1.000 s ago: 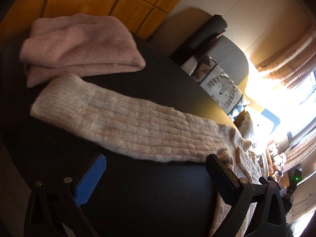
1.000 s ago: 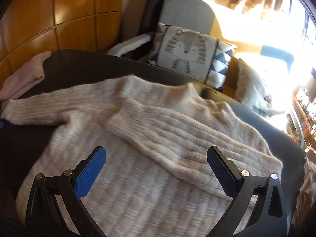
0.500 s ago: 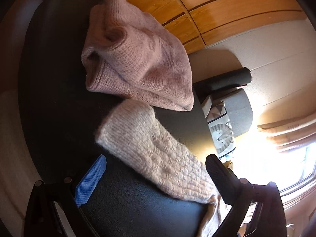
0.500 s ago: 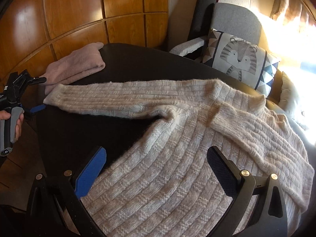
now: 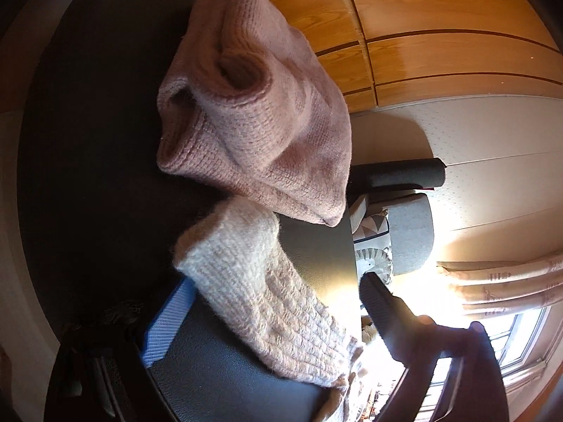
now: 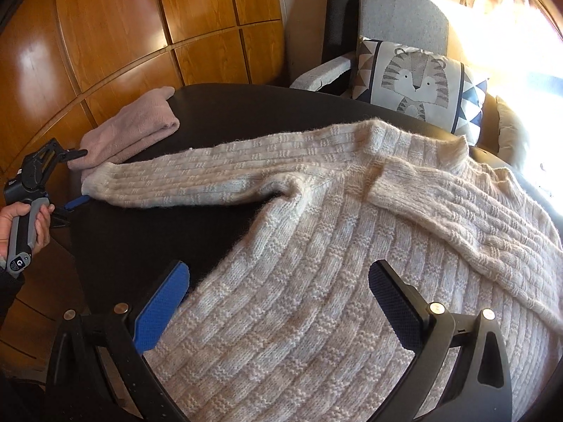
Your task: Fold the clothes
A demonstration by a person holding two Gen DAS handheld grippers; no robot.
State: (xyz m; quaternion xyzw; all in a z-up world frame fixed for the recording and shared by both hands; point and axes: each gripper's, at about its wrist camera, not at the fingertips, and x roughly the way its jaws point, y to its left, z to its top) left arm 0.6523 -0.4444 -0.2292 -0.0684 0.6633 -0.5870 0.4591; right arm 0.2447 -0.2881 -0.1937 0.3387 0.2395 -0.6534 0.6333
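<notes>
A cream knit sweater (image 6: pixel 316 281) lies spread on the black table (image 6: pixel 140 246), one sleeve folded across its chest, the other sleeve (image 6: pixel 197 179) stretched out to the left. My left gripper (image 5: pixel 267 313) is open with that sleeve's cuff (image 5: pixel 228 256) between its fingers; it also shows in the right wrist view (image 6: pixel 75 179) at the cuff end. My right gripper (image 6: pixel 278 306) is open and empty, hovering over the sweater's lower body near the table's front edge.
A folded pink sweater (image 5: pixel 260 112) (image 6: pixel 133 130) lies just beyond the cuff near the wood-panelled wall (image 6: pixel 140 28). A grey armchair (image 6: pixel 397 14) with a tiger cushion (image 6: pixel 415 77) stands behind the table. Bright window light at the right.
My left gripper has closed in on the sleeve cuff, which now sits between its open fingers. My right gripper has drawn back slightly, staying open above the sweater body.
</notes>
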